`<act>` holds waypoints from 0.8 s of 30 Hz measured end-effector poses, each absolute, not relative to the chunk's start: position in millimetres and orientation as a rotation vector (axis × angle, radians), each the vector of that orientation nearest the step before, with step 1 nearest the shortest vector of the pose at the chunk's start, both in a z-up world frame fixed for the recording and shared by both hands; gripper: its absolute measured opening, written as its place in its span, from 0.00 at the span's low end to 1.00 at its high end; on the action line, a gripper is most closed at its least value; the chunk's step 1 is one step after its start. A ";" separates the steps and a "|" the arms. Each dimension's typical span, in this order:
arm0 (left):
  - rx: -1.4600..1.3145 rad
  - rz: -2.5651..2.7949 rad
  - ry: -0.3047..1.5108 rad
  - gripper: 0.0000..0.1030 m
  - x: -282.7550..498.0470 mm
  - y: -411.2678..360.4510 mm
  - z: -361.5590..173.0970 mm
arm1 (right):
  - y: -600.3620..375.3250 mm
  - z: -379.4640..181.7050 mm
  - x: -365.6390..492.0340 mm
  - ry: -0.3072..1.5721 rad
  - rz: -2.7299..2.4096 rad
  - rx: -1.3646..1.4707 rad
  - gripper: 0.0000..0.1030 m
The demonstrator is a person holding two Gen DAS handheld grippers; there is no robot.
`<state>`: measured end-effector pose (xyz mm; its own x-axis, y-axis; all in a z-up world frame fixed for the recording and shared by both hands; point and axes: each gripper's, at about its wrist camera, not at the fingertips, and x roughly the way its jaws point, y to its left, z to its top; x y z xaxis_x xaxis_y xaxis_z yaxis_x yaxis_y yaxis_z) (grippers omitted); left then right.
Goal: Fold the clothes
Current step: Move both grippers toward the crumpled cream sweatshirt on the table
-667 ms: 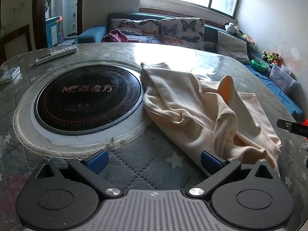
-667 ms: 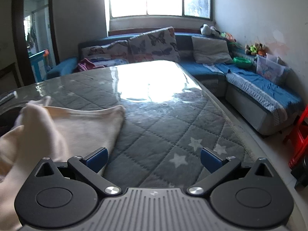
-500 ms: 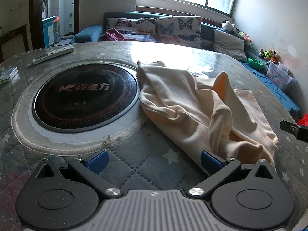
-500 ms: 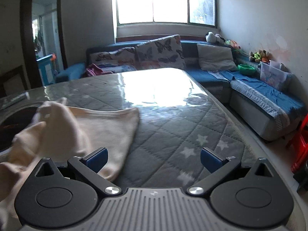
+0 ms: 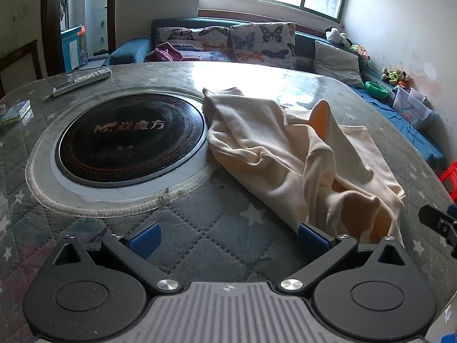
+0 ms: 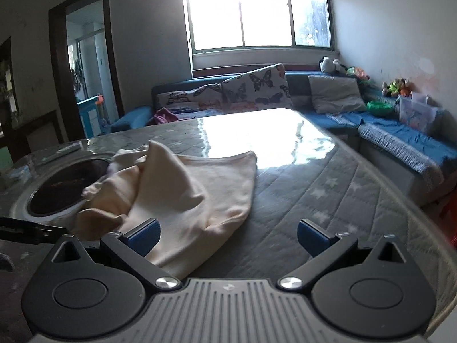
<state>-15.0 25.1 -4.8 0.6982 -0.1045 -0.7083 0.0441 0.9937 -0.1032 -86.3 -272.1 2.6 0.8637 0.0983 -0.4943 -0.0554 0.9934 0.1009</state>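
A cream garment [image 5: 300,154] lies crumpled on the quilted table, right of the round black cooktop [image 5: 131,134]. It also shows in the right wrist view [image 6: 182,197], at the left. My left gripper [image 5: 228,235] is open and empty, low over the table, with its right finger at the garment's near edge. My right gripper [image 6: 227,235] is open and empty, with its left finger over the garment's near corner. Its tip shows at the right edge of the left wrist view [image 5: 440,223].
A remote [image 5: 82,81] and a small box [image 5: 15,111] lie at the table's far left. A blue sofa with butterfly cushions [image 5: 228,43] runs behind and along the right. The table edge [image 6: 414,214] curves close on the right. A red stool [image 5: 450,177] stands beside it.
Both grippers have pulled back and risen a little, so more of the garment and table shows. The right view has turned left toward the garment. The garment has not moved.
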 end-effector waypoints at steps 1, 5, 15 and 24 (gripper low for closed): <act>-0.077 -0.083 0.792 1.00 -16.9 24.8 -5.2 | -268.9 1.4 -90.0 0.527 0.084 0.089 1.00; -0.069 -0.076 0.789 1.00 -23.2 24.8 -7.4 | -258.4 -1.5 -101.4 0.548 0.093 0.080 1.00; -0.056 -0.066 0.785 1.00 -38.6 18.6 -11.5 | -248.4 -1.8 -114.0 0.585 0.100 0.048 1.00; -0.037 -0.065 0.785 1.00 -46.9 12.6 -12.0 | -250.0 -2.1 -121.9 0.597 0.083 0.052 1.00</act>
<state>-46.9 12.6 -12.0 0.7054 -0.0724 -0.7051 0.0452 0.9973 -0.0572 -121.9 -250.0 -2.1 0.8237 0.0936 -0.5593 -0.0634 0.9953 0.0732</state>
